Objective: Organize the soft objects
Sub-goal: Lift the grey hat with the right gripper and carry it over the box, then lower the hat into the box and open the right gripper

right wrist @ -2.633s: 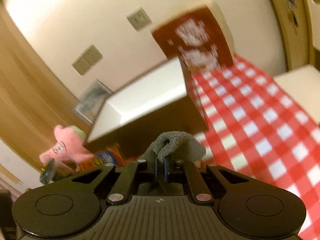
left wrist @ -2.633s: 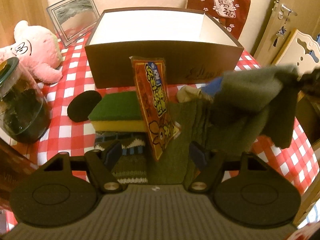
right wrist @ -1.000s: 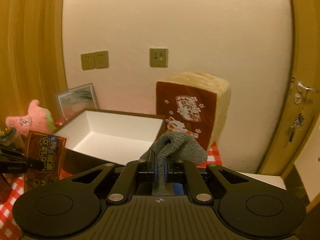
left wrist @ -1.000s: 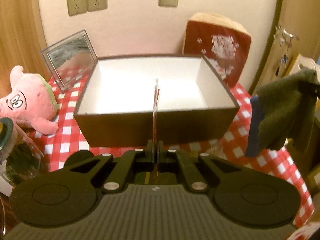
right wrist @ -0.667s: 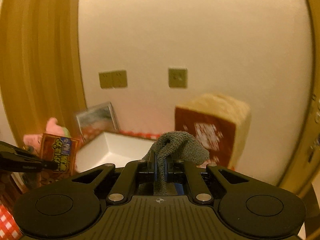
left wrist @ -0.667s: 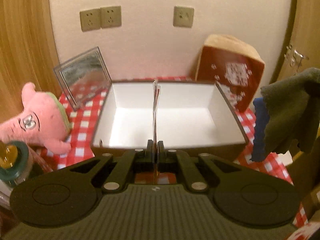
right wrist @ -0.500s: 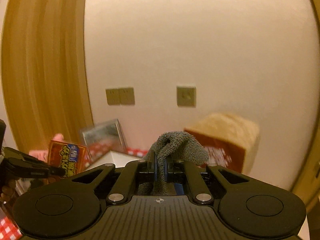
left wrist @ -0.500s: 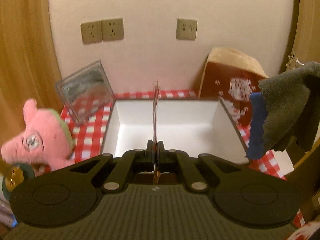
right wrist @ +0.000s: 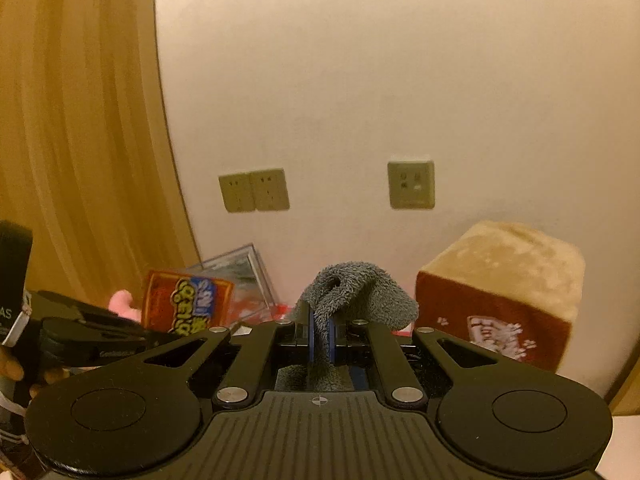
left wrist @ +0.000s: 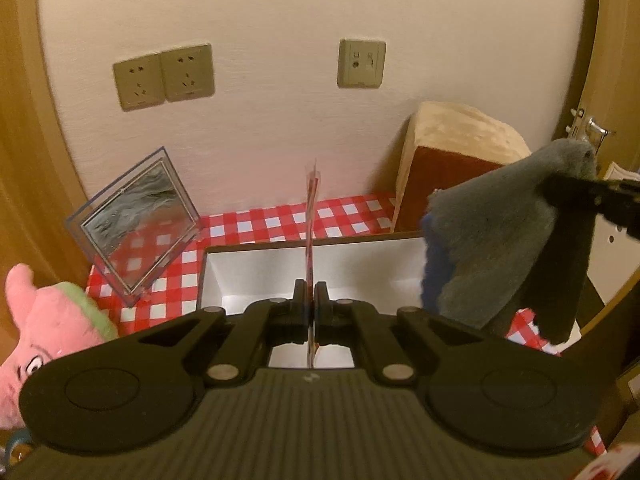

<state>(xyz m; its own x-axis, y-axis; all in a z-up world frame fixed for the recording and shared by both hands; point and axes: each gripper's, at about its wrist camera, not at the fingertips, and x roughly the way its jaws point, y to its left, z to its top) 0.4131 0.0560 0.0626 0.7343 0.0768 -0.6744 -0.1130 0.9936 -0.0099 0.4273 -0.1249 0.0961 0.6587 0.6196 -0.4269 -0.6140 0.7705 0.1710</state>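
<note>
The left gripper (left wrist: 310, 305) pinches the snack packet (left wrist: 311, 216) edge-on above the open box (left wrist: 256, 276); its printed face shows only from the right gripper (right wrist: 320, 340), clamped on the grey towel (right wrist: 352, 292).

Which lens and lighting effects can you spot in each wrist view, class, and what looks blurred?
Left wrist view: warm yellowish light, fisheye bending of the door frame, dark corners; the snack packet appears edge-on as a thin line. Right wrist view: the same amber cast, curved wooden panel, and the bread-shaped cushion and wall sockets slightly smeared.
</note>
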